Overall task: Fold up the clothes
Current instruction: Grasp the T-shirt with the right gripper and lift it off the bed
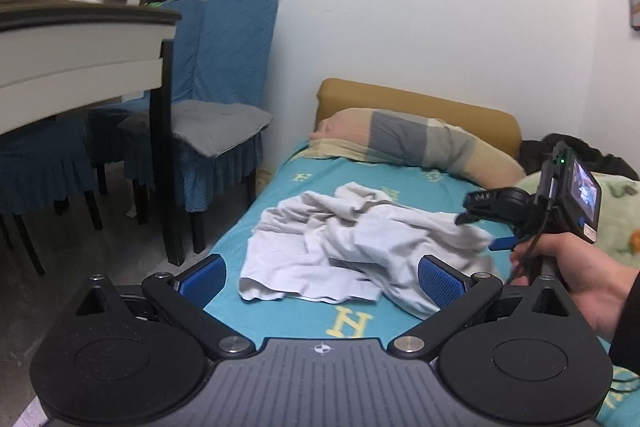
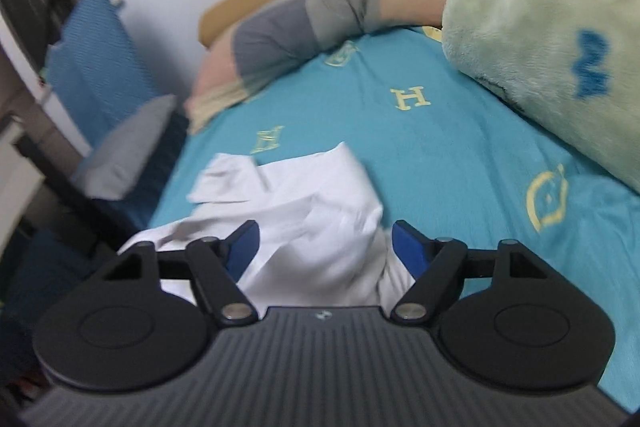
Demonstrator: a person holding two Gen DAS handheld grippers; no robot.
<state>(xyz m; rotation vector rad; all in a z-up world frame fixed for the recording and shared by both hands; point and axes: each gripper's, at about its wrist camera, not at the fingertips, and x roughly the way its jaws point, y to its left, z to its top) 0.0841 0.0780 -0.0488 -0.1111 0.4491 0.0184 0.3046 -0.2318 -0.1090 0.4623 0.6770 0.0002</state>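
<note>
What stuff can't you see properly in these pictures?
- White garment, left wrist view: crumpled, so its type is unclear.
- Same garment, right wrist view: motion blur, near part hidden behind the right gripper.
- Dark thing behind the pillow: partly hidden by the right gripper's camera.

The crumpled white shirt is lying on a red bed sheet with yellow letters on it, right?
Not quite. The crumpled white shirt does lie on a bed sheet with yellow letters, but the sheet is turquoise blue, not red. Both wrist views show it, the right wrist view most clearly.
</note>
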